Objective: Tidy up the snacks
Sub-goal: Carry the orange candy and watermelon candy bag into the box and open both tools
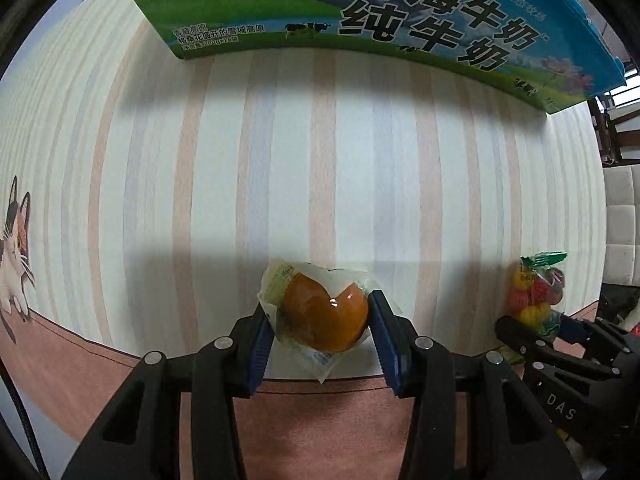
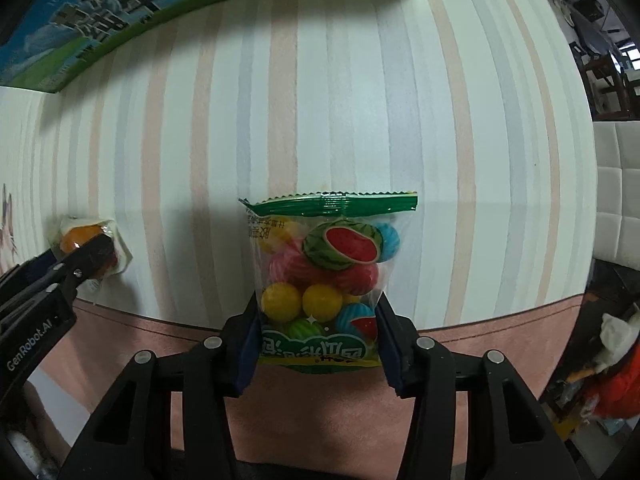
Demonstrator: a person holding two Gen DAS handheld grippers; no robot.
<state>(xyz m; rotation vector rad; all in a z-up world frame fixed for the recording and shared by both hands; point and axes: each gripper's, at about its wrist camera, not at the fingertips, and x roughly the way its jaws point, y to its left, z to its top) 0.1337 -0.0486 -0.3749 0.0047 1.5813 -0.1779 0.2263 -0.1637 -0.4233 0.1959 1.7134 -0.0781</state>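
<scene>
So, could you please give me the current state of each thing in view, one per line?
Left tongs: shut on the bun.
Bun: wrapped, sealed, gripped at both sides.
Right tongs: shut on the candy bag.
Candy bag: sealed, full, held by its lower end.
Milk box: resting on the striped cloth, apart from both snacks.

I see the desk [image 1: 328, 168] under a cloth with pale pink, blue and cream stripes and a plain pink border; a cartoon cat [image 1: 14, 256] is printed at its left edge; dark wooden chairs [image 2: 608, 80] stand beyond the far right corner.
</scene>
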